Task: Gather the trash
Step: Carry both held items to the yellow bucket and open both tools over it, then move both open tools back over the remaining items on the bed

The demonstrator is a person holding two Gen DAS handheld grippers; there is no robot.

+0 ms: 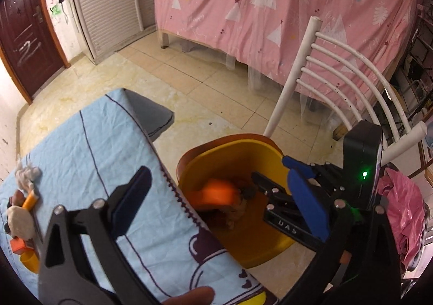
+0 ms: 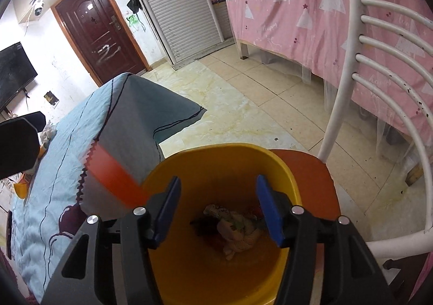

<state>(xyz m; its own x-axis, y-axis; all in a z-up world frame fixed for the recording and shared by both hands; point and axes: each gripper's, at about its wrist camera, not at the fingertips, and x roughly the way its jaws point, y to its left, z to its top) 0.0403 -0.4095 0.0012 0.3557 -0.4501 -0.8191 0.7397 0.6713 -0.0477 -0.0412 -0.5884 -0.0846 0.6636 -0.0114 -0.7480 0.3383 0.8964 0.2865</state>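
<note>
Left wrist: the left claw (image 1: 216, 207) is spread and empty over the tabletop (image 1: 89, 153) edge, with more trash (image 1: 23, 205) waiting at its far left. The bin (image 1: 243, 158) sits on the chair (image 1: 349, 80), right beside the tabletop (short drops).

Right wrist: the right claw (image 2: 219, 210) hangs spread and empty over the bin (image 2: 276, 164), wrappers (image 2: 235, 229) at the bottom.

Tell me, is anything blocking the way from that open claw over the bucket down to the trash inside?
Nothing visible does. The right gripper hangs open above the yellow bucket, and the crumpled trash lies in plain sight on the bottom between its fingers.
</note>
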